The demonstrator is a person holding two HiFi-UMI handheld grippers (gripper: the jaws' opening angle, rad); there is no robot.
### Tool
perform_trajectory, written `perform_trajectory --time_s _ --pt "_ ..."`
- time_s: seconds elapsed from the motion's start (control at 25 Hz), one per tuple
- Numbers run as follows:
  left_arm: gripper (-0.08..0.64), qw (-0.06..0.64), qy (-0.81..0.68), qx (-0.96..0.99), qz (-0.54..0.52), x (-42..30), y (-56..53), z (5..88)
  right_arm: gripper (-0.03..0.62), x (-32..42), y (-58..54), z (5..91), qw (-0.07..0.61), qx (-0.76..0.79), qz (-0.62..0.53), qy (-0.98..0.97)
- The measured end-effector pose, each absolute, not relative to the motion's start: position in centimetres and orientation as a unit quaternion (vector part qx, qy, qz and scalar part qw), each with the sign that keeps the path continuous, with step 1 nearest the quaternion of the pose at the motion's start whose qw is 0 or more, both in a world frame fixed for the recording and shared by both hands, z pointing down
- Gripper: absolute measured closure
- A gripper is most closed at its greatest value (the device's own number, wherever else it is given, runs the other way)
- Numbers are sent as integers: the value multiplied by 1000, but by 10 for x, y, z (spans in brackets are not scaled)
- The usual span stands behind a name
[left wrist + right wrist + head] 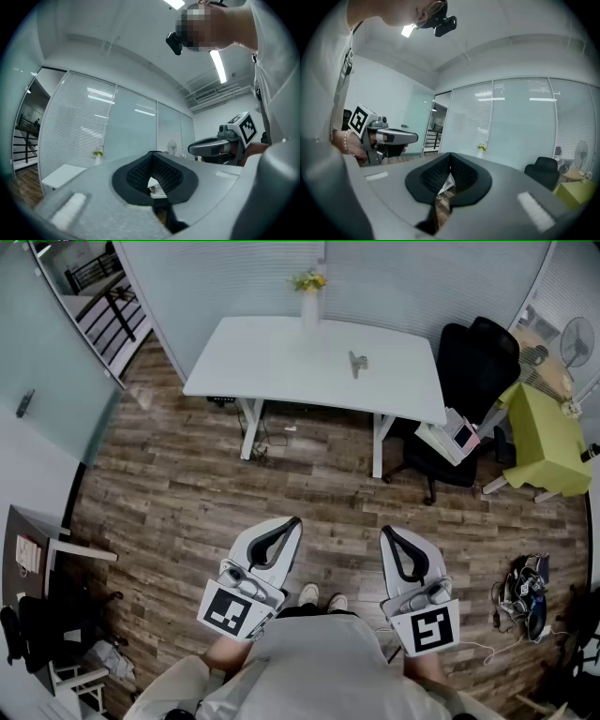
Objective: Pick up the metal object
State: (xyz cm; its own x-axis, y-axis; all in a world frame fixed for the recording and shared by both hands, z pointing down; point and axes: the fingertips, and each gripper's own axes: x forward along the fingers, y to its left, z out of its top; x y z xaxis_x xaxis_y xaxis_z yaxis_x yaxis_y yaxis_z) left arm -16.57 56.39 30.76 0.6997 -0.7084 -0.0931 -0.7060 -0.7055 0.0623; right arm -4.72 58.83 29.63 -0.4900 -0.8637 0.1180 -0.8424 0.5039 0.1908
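The metal object (357, 363), small and grey, lies on the right half of the white table (281, 357) across the room, near a vase of flowers (309, 296). Both grippers are held low in front of the person, far short of the table and over the wood floor. My left gripper (294, 520) is shut, its jaws meeting at the tip (151, 153) with nothing between them. My right gripper (386, 531) is shut and empty too, its pads closed together (451, 155). Each gripper shows in the other's view: the right gripper (220, 145) and the left gripper (389, 138).
A black office chair (469, 381) stands at the table's right end, with a yellow-green table (548, 442) and a fan (574, 338) beyond. A bag (525, 592) lies on the floor at right. A staircase (108, 296) sits behind glass at far left. The person's shoes (322, 598) are below.
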Motion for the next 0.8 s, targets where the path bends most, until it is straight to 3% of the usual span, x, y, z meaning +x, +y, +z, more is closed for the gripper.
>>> perform_trajectory --time_s 0.8 --pt "558 5 -384 921 -61 -190 547 304 588 -53 567 289 86 512 -76 -851"
